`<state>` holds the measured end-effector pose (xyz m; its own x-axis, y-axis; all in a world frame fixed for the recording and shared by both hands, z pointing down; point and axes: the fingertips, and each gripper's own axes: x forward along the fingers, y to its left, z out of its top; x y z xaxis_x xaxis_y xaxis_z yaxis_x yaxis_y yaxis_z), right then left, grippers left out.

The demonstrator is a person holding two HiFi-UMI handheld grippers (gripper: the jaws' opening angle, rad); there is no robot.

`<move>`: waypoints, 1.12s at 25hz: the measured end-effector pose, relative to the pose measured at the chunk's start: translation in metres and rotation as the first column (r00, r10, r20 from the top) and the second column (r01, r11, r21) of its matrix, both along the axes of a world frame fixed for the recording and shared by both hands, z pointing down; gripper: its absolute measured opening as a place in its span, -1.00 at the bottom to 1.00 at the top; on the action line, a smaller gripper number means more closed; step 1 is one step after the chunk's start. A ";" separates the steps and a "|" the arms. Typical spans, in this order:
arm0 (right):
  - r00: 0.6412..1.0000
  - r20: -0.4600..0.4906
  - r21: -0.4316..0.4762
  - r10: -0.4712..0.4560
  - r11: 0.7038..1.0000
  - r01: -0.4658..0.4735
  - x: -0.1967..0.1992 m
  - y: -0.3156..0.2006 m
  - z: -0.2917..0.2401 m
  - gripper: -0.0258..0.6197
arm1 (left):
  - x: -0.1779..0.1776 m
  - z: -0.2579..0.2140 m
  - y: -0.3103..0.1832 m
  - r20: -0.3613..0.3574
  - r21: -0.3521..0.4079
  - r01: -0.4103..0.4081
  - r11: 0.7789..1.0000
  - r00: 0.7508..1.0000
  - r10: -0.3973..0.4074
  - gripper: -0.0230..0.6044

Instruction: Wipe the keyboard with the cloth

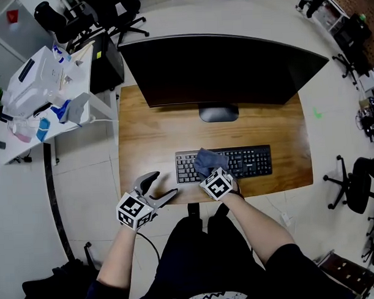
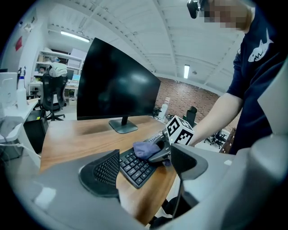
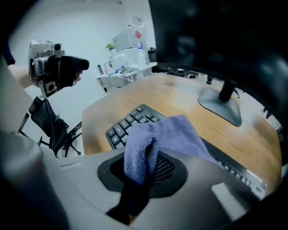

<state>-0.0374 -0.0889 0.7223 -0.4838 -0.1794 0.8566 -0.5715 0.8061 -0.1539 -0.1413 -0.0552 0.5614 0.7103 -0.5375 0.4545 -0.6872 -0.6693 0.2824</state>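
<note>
Right claw (image 1: 207,170) grips cloth (image 1: 210,158) on keyboard (image 1: 252,162) | left claw (image 1: 165,184) wide | monitor (image 1: 221,68) behind

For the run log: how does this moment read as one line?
phase: wiping | right gripper: shut on cloth, cloth on keyboard | left gripper: open, empty, left of keyboard

The cloth (image 1: 209,158) sits in the right claw (image 1: 207,171), on the keyboard (image 1: 252,162) beneath it. The monitor (image 1: 221,68) stands beyond this claw on the tabletop (image 1: 146,135); the left claw (image 1: 165,183) hovers to its left.
</note>
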 end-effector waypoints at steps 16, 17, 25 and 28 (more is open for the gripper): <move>0.976 0.115 -0.041 -0.185 0.981 0.190 -0.073 0.035 -0.017 -0.71 | -0.003 -0.004 0.002 0.005 0.007 0.014 1.000 1.000 -0.014 0.18; 0.981 0.147 -0.034 -0.126 0.991 0.132 -0.065 0.026 -0.025 -0.71 | -0.001 -0.005 0.000 0.003 0.011 0.011 1.000 1.000 -0.011 0.18; 0.948 0.216 0.053 0.232 0.967 -0.249 0.083 -0.054 -0.073 -0.71 | 0.023 -0.007 -0.017 -0.012 0.029 -0.042 0.999 0.999 0.042 0.18; 0.918 0.207 0.096 0.339 0.927 -0.364 0.155 -0.078 -0.092 -0.71 | 0.034 -0.008 -0.022 -0.017 0.032 -0.065 0.997 0.998 0.065 0.18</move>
<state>0.1176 -0.1673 0.6304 -0.5153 -0.4703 0.7165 -0.7931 0.5784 -0.1907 -0.1069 -0.0770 0.5533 0.7522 -0.5036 0.4249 -0.6368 -0.7212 0.2725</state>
